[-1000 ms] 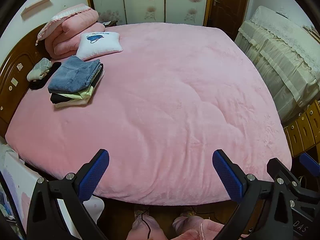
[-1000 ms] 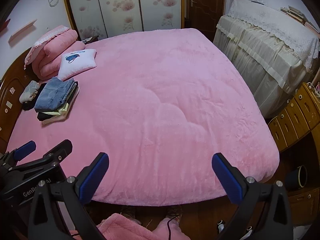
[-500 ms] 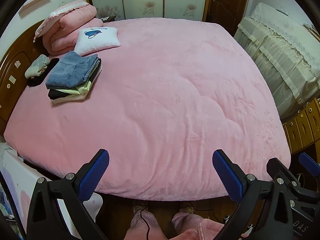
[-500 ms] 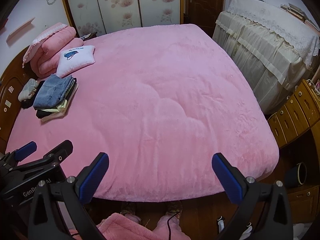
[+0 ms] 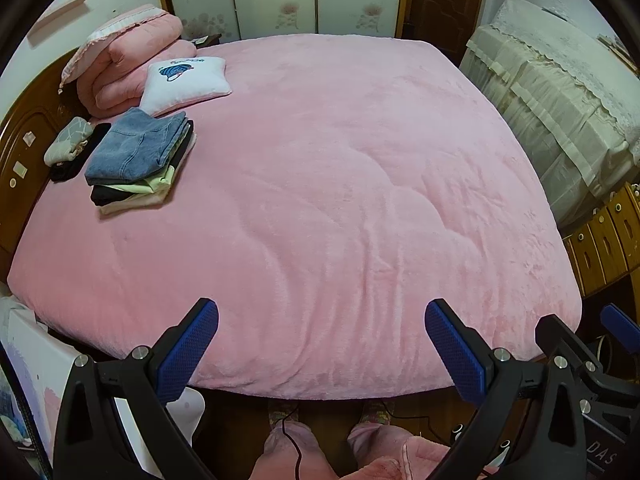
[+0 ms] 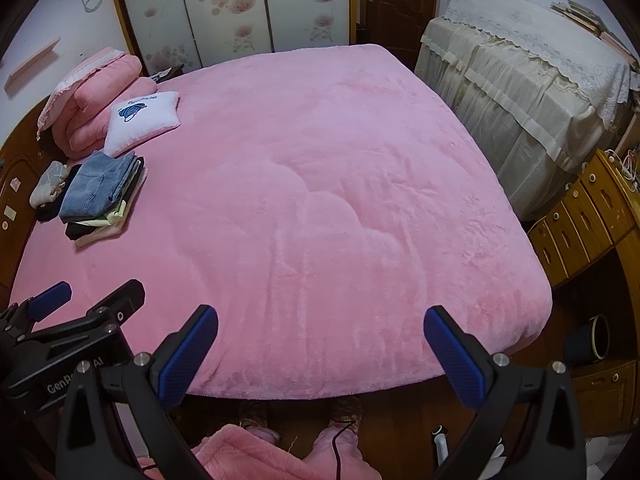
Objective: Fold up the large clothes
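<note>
A stack of folded clothes with blue jeans [image 5: 138,150] on top lies on the left side of the pink bed [image 5: 340,200]; it also shows in the right wrist view [image 6: 100,188]. My left gripper [image 5: 322,344] is open and empty above the bed's near edge. My right gripper [image 6: 320,354] is open and empty beside it, also over the near edge. The left gripper shows at the lower left of the right wrist view [image 6: 76,320]. No unfolded garment is in view on the bed.
A white cushion [image 5: 184,82] and a folded pink quilt [image 5: 128,64] lie at the head of the bed by the wooden headboard [image 5: 20,148]. A cloth-covered piece of furniture [image 5: 560,112] and wooden drawers [image 6: 580,216] stand to the right. The person's feet [image 5: 332,436] are below.
Both grippers have pulled back and tilted a little, so the bed sits slightly differently in view. Both stay open and empty.
</note>
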